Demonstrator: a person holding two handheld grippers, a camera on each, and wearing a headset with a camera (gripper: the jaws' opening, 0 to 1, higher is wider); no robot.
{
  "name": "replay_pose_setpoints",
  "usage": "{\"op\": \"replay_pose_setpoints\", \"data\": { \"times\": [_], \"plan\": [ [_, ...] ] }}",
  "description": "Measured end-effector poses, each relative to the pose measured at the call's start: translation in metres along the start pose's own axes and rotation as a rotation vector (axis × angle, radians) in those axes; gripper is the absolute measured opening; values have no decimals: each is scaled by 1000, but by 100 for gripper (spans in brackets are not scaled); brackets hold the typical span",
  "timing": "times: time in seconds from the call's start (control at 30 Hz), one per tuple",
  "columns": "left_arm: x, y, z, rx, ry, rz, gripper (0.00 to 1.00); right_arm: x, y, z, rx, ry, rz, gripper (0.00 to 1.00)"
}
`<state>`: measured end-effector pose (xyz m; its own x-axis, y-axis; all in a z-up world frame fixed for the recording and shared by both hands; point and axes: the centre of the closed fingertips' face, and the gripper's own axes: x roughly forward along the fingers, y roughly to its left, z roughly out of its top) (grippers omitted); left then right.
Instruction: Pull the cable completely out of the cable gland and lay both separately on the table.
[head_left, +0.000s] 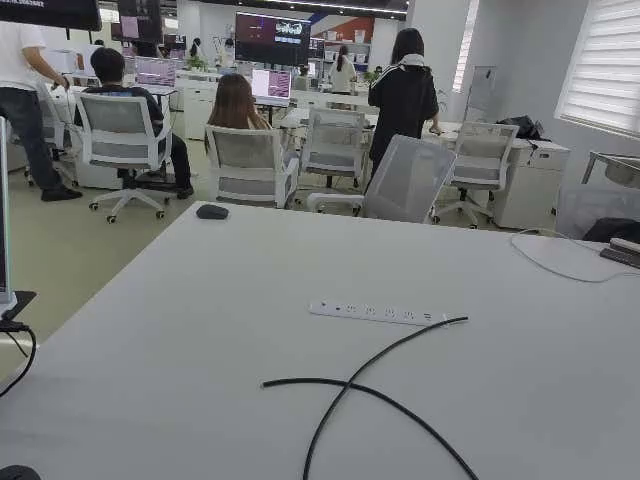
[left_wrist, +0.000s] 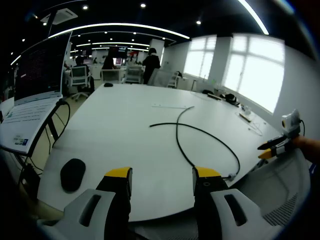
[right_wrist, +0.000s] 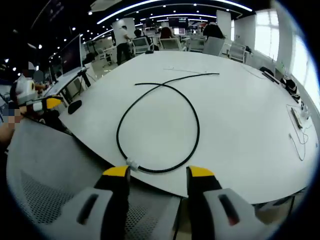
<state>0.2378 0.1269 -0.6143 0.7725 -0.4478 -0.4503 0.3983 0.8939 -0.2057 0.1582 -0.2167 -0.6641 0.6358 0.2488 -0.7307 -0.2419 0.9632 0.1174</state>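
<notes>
A long black cable (right_wrist: 162, 85) lies in a crossed loop across the middle of the right gripper view, on the broad white table (right_wrist: 240, 115). A small whitish cable gland (right_wrist: 132, 163) sits on the cable's end near the lower table edge. The left gripper (left_wrist: 162, 175) and the right gripper (right_wrist: 158, 172), each at the bottom of its own view, have their yellow-tipped jaws apart and hold nothing.

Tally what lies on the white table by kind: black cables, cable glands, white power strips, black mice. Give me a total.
black cable: 1
cable gland: 1
white power strip: 1
black mice: 2 (far mouse, near mouse)
Total: 5
</notes>
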Motion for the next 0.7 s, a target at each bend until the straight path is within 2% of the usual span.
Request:
{"op": "replay_pose_setpoints", "data": {
  "times": [0.1,0.33,0.7],
  "plan": [
    [0,1,5,4,-23,1,46,0,2,3,0,-16,10,46],
    [-3,2,3,-20,-28,10,45,-1,2,2,24,-20,14,45],
    [-4,1,1,-21,-20,11,46,-1,5,-1,28,-7,36,41]
  ]
}}
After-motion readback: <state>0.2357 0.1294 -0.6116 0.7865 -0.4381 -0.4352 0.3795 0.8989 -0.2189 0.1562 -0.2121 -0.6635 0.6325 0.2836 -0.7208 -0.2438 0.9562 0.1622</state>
